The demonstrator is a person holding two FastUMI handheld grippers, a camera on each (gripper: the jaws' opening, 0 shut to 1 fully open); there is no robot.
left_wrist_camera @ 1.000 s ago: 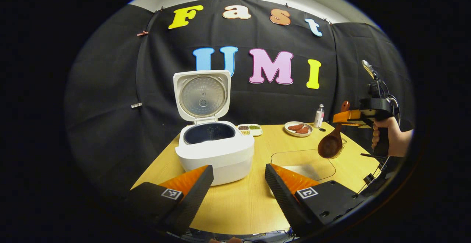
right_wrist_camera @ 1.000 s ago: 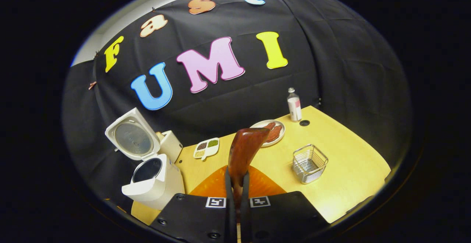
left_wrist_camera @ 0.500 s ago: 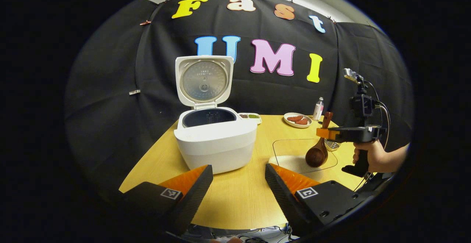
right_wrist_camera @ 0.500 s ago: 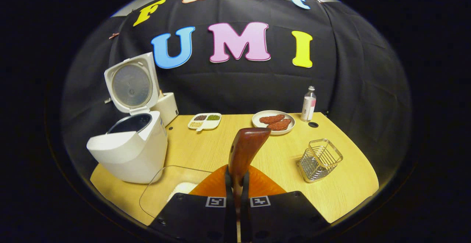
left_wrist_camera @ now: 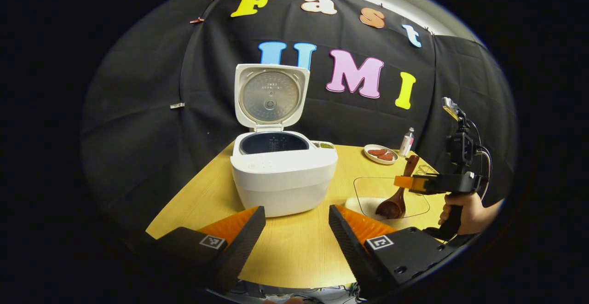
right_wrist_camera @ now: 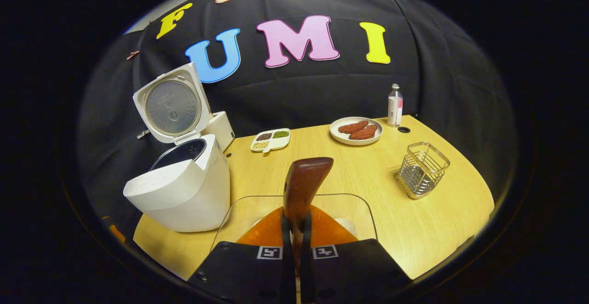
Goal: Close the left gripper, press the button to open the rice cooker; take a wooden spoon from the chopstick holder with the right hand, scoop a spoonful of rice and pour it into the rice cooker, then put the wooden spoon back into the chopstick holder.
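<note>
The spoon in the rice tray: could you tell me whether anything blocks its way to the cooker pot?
Nothing visible does. The lid stands open, the pot is uncovered, and bare table lies between the cooker and the spoon in the right gripper.

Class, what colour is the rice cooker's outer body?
White; the rice cooker shows best in the left gripper view.

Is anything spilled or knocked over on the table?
Nothing stands out. The rice cooker stands upright with its lid open, the rice sits inside the clear tray, and the wire holder is upright. The right gripper holds the wooden spoon, its bowl down in the tray.
</note>
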